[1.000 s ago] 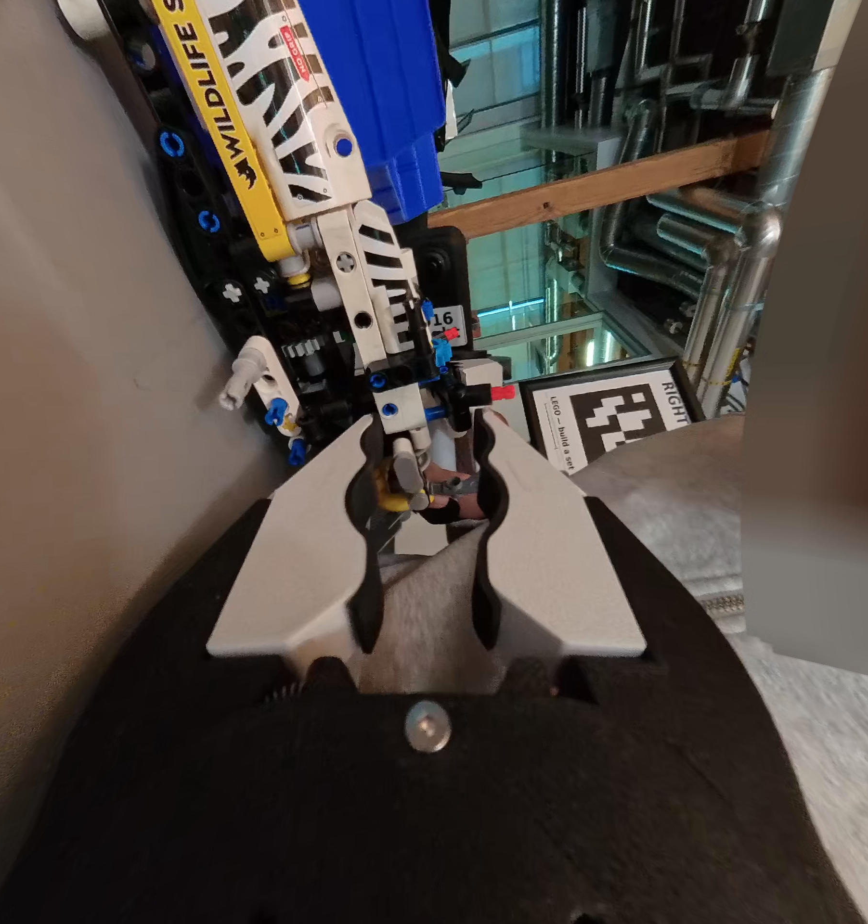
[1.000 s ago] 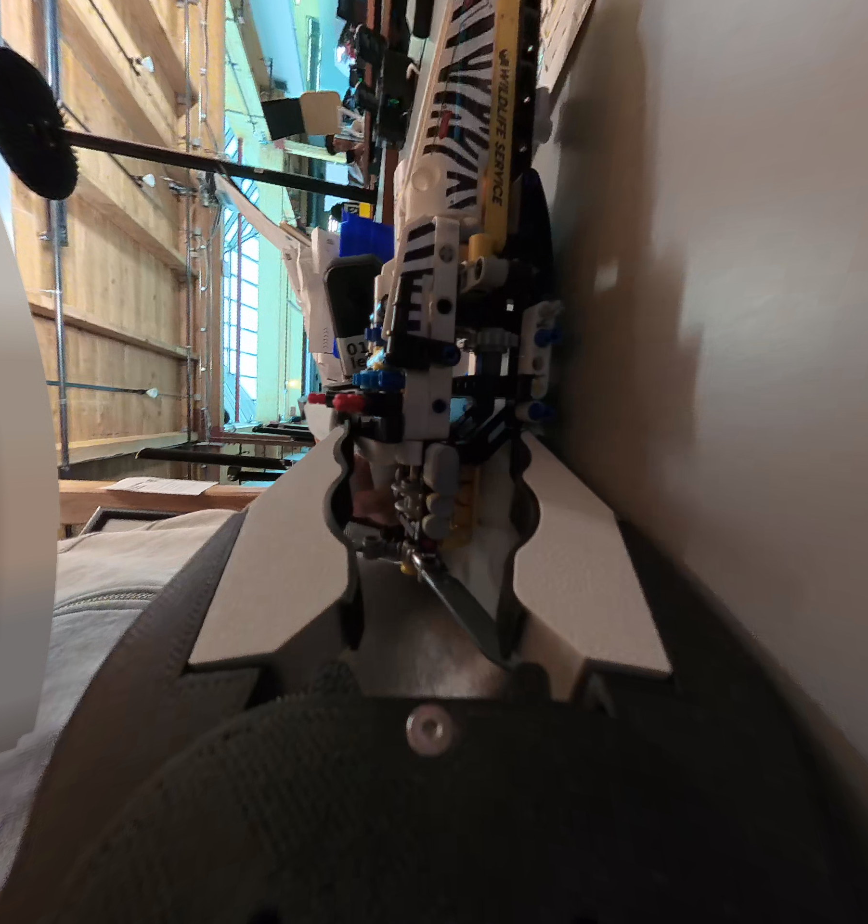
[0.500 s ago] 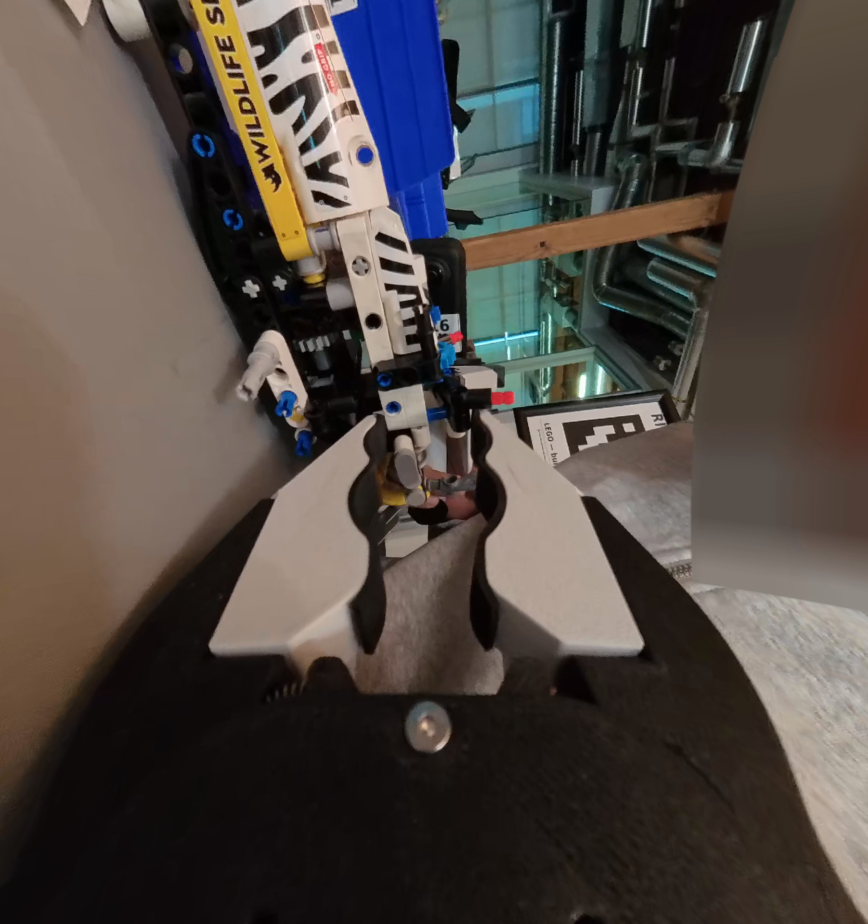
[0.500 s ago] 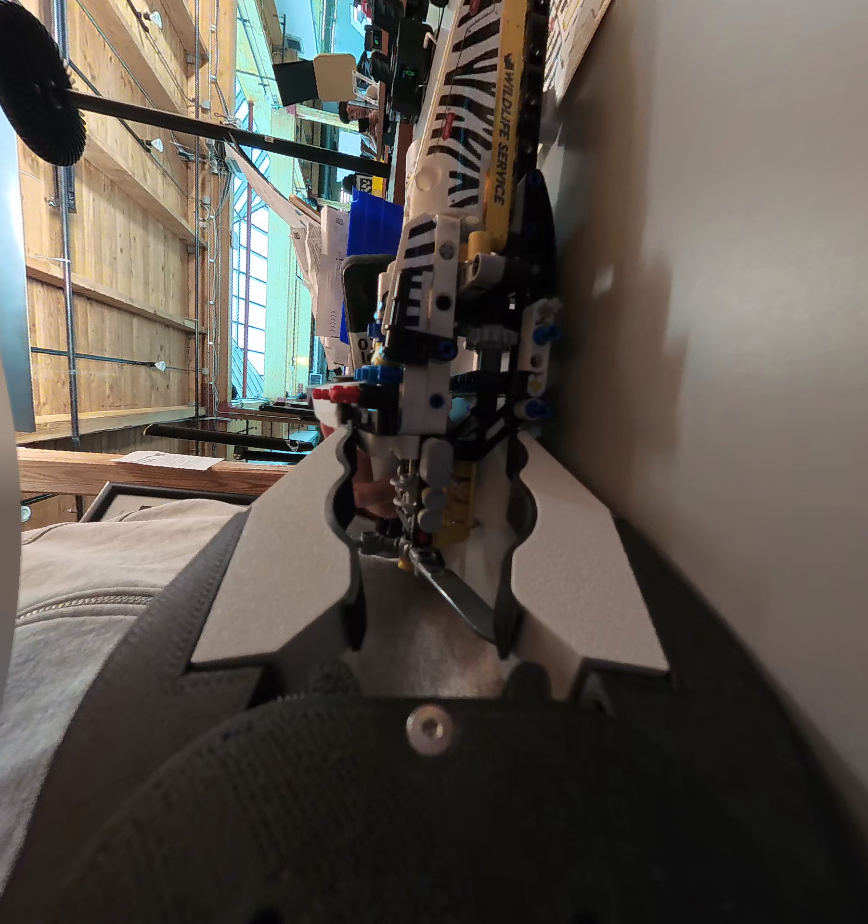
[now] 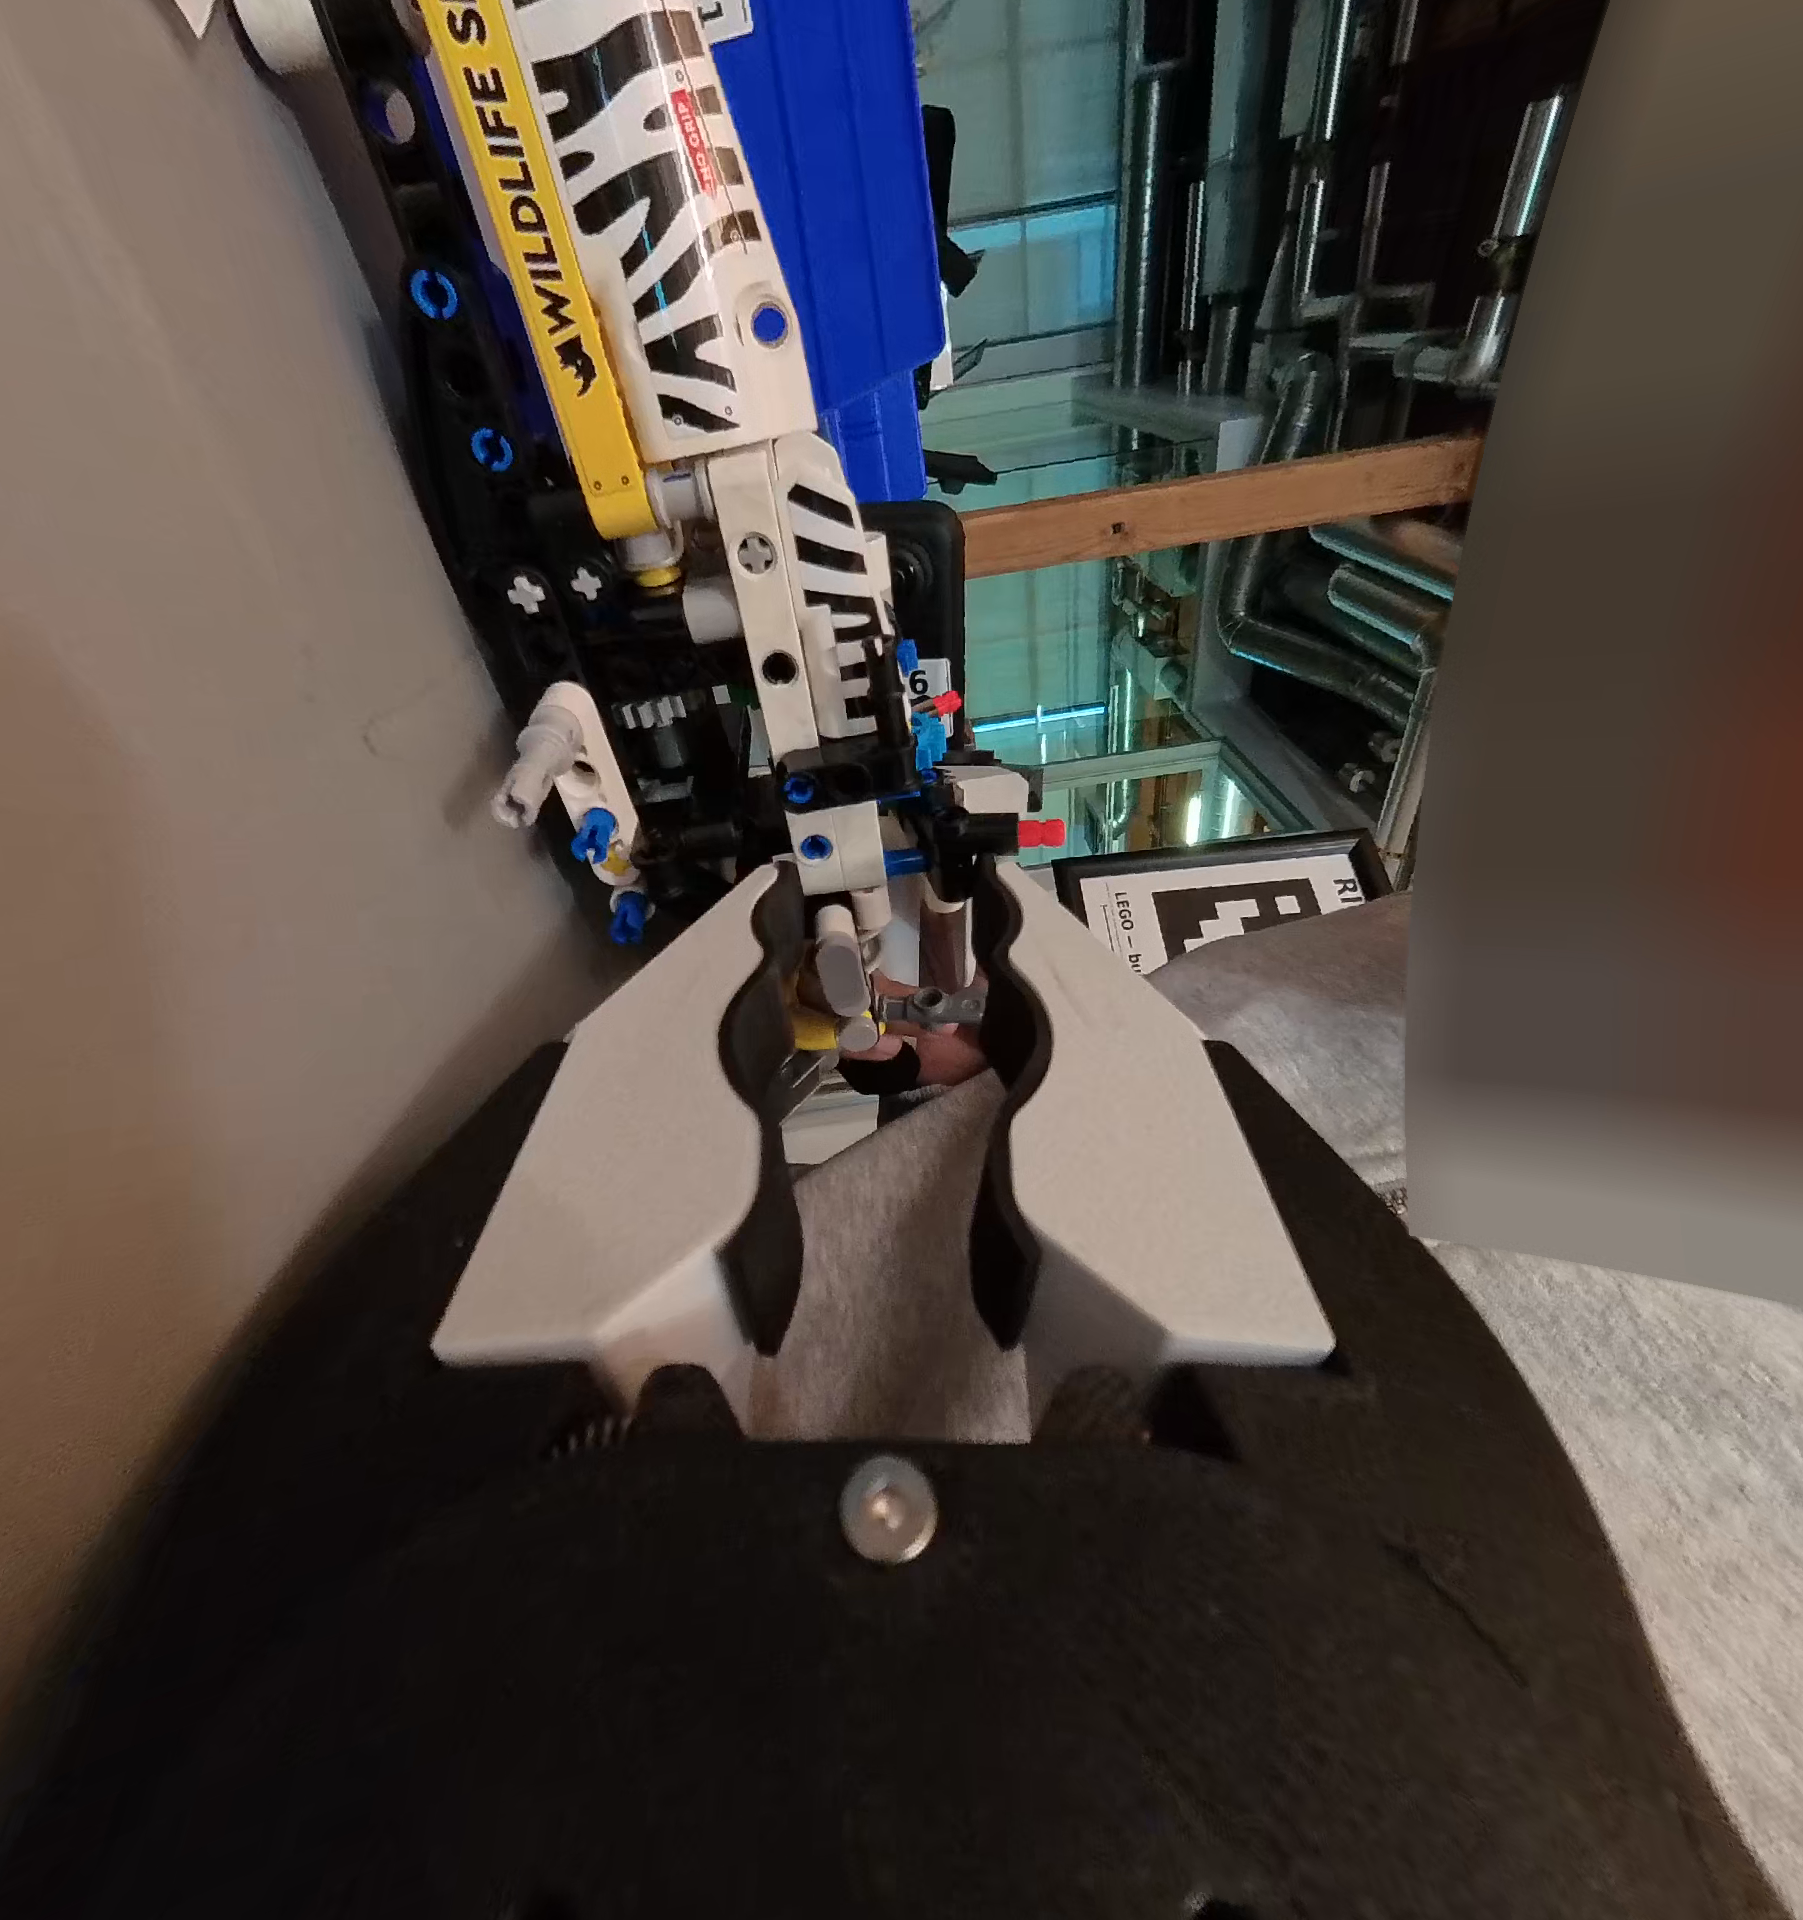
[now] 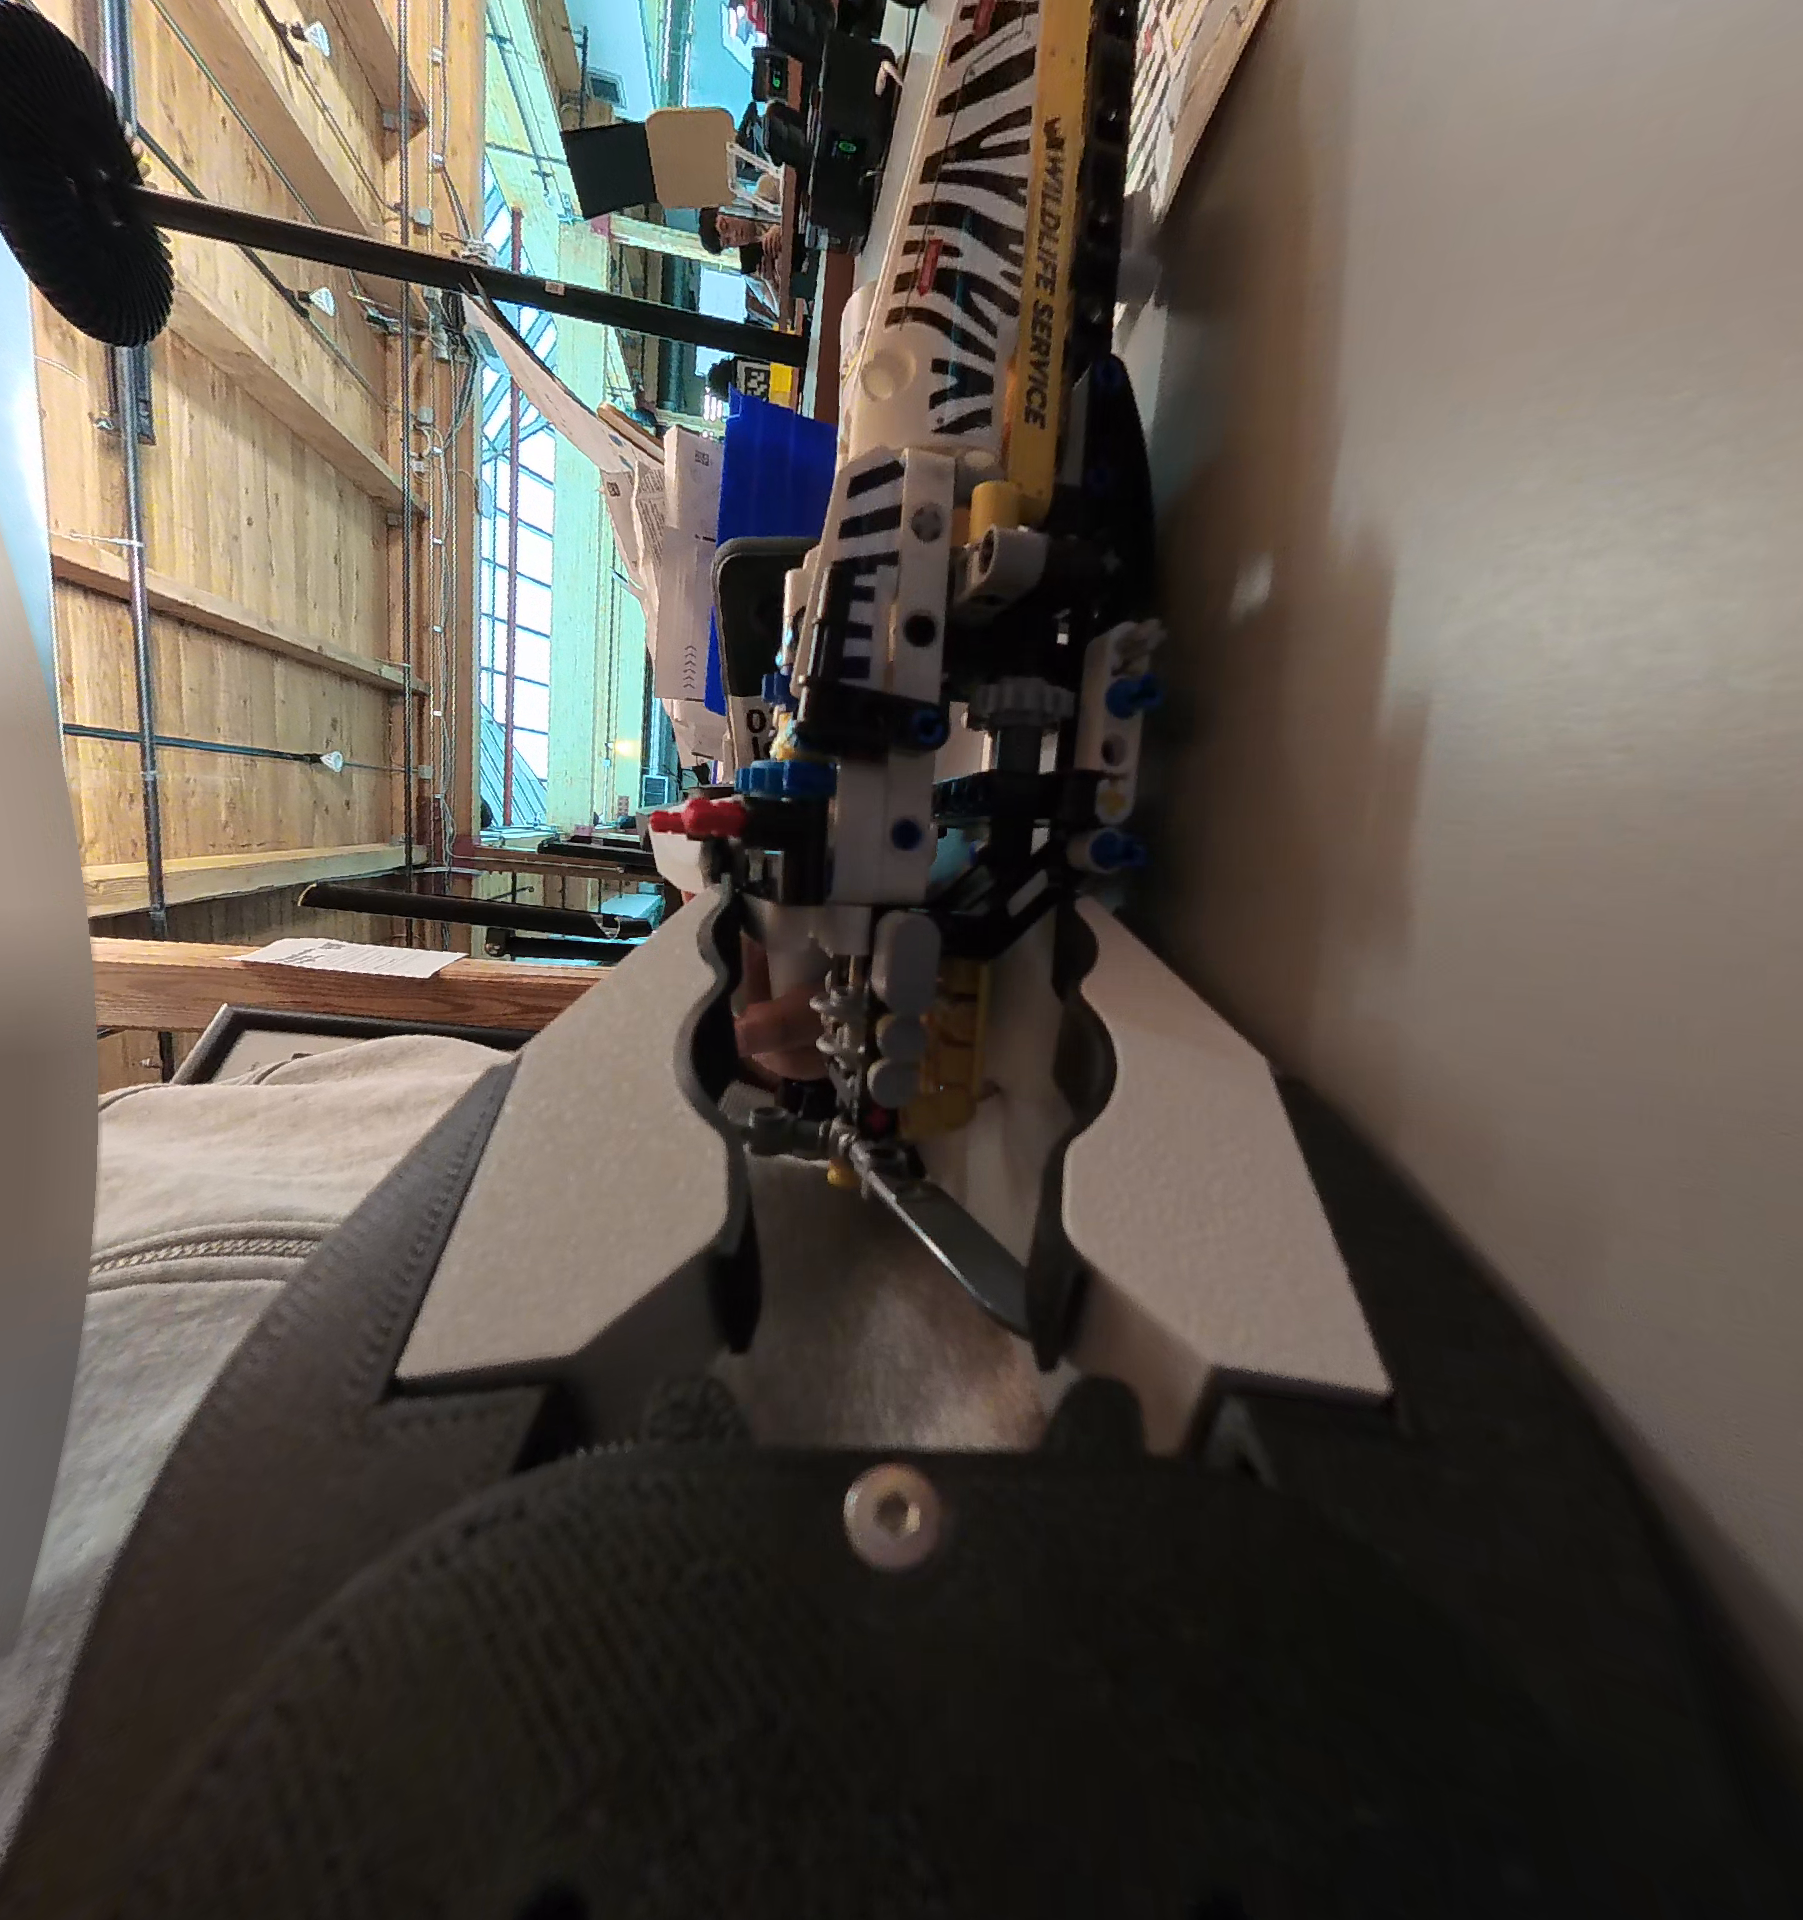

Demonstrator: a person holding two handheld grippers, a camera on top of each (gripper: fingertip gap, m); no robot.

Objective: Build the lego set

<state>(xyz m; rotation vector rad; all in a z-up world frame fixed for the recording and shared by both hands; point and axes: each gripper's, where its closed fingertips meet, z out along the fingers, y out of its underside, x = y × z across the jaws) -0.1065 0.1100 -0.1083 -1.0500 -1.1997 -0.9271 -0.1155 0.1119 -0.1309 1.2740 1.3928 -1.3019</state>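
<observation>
Lego model [image 5: 710,343] top cut off by frame edge; grip contact between fingers unclear

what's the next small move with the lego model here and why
Probably close the left gripper a little on the model. Its end already sits between the fingers, but the jaws stand apart with gaps both sides. The right gripper brackets the same end, also open, so nothing looks clamped yet.

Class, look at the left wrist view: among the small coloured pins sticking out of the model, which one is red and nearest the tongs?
The red pin jutting sideways just above the right finger of the left tongs. The pins on the table side are blue.
</observation>
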